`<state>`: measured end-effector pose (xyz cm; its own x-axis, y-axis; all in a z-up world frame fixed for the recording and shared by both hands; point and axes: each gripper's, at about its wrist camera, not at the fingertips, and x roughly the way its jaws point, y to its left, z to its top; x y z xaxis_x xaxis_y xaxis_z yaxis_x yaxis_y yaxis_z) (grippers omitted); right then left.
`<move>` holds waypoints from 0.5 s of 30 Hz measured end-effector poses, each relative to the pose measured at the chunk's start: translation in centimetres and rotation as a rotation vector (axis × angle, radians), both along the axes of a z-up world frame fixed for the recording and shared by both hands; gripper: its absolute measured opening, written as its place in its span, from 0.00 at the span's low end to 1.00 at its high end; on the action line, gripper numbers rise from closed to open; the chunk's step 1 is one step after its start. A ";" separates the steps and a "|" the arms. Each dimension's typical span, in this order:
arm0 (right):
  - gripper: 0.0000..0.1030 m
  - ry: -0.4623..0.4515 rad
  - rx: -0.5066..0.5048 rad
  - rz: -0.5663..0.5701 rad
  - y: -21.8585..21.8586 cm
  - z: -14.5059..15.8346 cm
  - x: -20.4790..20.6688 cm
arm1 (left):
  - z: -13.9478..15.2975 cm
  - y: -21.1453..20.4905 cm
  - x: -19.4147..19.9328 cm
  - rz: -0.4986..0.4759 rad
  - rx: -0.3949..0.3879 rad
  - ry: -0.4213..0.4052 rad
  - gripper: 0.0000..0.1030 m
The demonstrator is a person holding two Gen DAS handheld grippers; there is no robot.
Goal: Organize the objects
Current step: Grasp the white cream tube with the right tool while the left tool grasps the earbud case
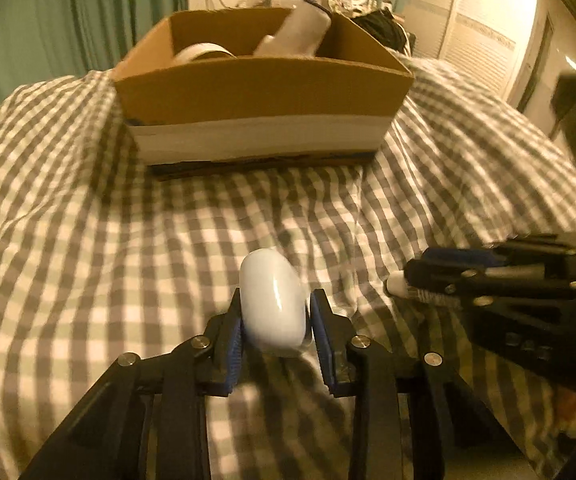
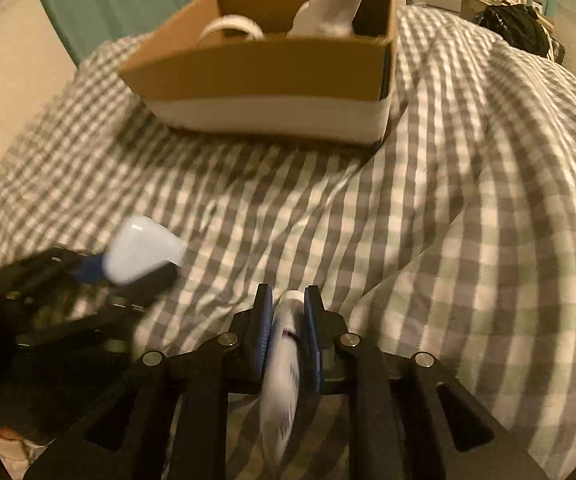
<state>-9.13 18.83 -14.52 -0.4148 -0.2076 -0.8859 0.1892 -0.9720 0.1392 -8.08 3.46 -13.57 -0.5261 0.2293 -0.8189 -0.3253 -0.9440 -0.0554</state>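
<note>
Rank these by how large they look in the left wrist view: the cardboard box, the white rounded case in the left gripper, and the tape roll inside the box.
1. cardboard box, clearly largest.
2. white rounded case; it sits close to the camera, so it looks bigger than it is.
3. tape roll, partly hidden by the box wall, so its rank against the case is unsure.

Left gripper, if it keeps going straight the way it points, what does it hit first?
Probably the near wall of the cardboard box; only checked bedding lies between, though depth is unclear. The left gripper holds a white case.
</note>
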 end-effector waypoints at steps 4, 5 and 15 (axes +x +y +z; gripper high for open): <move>0.16 -0.005 0.035 -0.002 -0.3 -0.4 0.0 | 0.1 -0.8 0.9 -0.026 0.010 -0.034 0.26; 0.16 0.004 0.040 -0.002 -0.3 -0.3 0.2 | 0.2 -0.9 1.5 -0.032 -0.005 -0.027 0.26; 0.22 -0.027 0.047 0.009 -0.6 -0.1 2.1 | -0.2 -0.5 2.5 -0.056 -0.030 -0.033 0.26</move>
